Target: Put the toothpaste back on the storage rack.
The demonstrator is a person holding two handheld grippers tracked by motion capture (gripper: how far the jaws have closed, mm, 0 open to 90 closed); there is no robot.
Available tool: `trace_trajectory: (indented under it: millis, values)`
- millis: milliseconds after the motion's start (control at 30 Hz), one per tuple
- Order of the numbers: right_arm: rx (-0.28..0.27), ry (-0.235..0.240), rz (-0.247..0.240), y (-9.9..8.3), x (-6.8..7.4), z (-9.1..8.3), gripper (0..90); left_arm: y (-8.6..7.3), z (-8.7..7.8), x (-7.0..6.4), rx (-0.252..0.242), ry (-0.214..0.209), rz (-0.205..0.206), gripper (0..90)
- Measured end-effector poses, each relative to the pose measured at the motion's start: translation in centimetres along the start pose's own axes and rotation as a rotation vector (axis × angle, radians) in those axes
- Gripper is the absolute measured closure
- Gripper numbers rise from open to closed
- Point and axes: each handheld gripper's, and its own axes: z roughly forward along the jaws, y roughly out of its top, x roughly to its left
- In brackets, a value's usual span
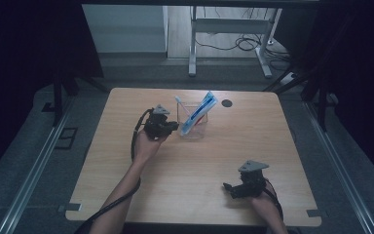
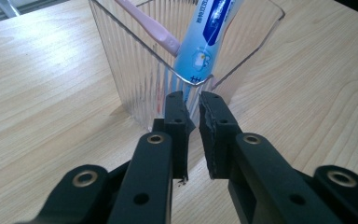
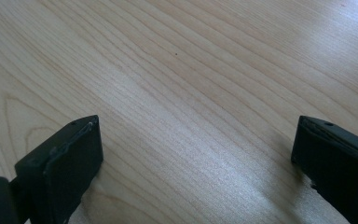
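Now the left tool [image 2: 192, 100], nearly closed, clasps the clear holder's [image 2: 140, 88] near corner.

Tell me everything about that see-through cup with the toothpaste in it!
The clear plastic holder has ribbed walls and an open top. It stands upright on the wooden table, toward the far side. A blue and white toothpaste tube and a pink toothbrush lean inside it. The left gripper, jaws nearly shut, sits right at its near corner; whether it touches is unclear.
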Motion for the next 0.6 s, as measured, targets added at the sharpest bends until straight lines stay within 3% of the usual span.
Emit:
trace_trajectory:
  millis: [133, 267, 600]
  values:
    - [0.000, 0.000, 0.000, 0.0, 0.0, 0.0, 1.8, 0.1, -0.3, -0.4, -0.006, -0.007, 0.006, 75.0]
    - [0.000, 0.000, 0.000, 0.0, 0.0, 0.0, 1.8, 0.2, -0.5, -0.9, -0.007, 0.008, 0.017, 63.5]
    - [0.000, 0.000, -0.001, 0.0, 0.0, 0.0, 1.8, 0.3, -1.9, -2.2, -0.034, -0.014, 0.032, 41.8]
